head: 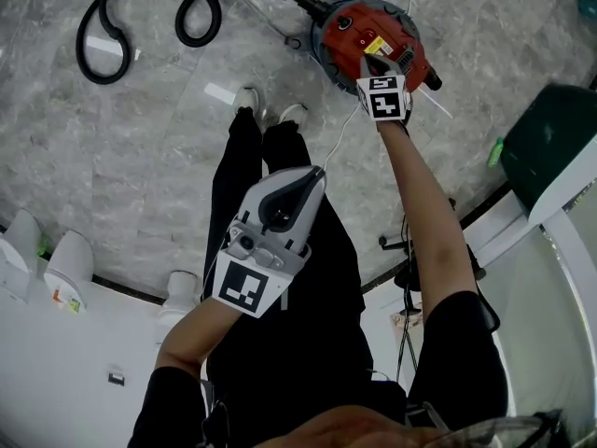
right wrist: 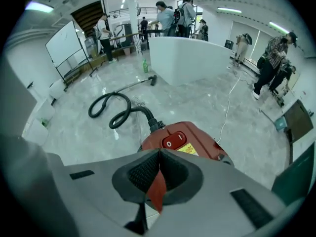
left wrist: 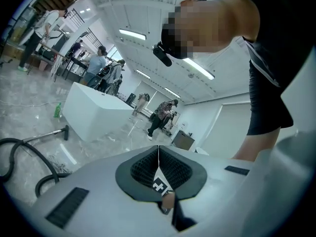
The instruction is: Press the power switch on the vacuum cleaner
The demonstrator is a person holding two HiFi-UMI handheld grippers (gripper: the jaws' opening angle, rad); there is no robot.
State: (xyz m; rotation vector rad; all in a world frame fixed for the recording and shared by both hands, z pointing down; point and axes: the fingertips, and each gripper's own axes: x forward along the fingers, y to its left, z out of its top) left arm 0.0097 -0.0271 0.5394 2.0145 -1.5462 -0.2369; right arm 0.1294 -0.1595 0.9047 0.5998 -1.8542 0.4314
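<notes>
A red canister vacuum cleaner (head: 371,37) (right wrist: 190,141) stands on the marble floor, its black hose (head: 149,9) (right wrist: 118,110) coiled off to the left. A red rocker power switch (right wrist: 174,140) (head: 346,22) sits on its top, beside a yellow label (head: 375,45). My right gripper (head: 375,63) (right wrist: 159,155) is shut and empty, reaching down over the vacuum's top, just short of the switch. My left gripper (head: 300,183) (left wrist: 158,154) is shut and empty, held up near the person's body and pointing across the room.
A white power cord (right wrist: 230,102) trails across the floor. A white counter (right wrist: 190,58) and a green bottle (right wrist: 145,66) stand beyond the hose. A dark green bin (head: 550,143) is at the right. Several people stand in the background. The person's shoes (head: 270,110) are beside the vacuum.
</notes>
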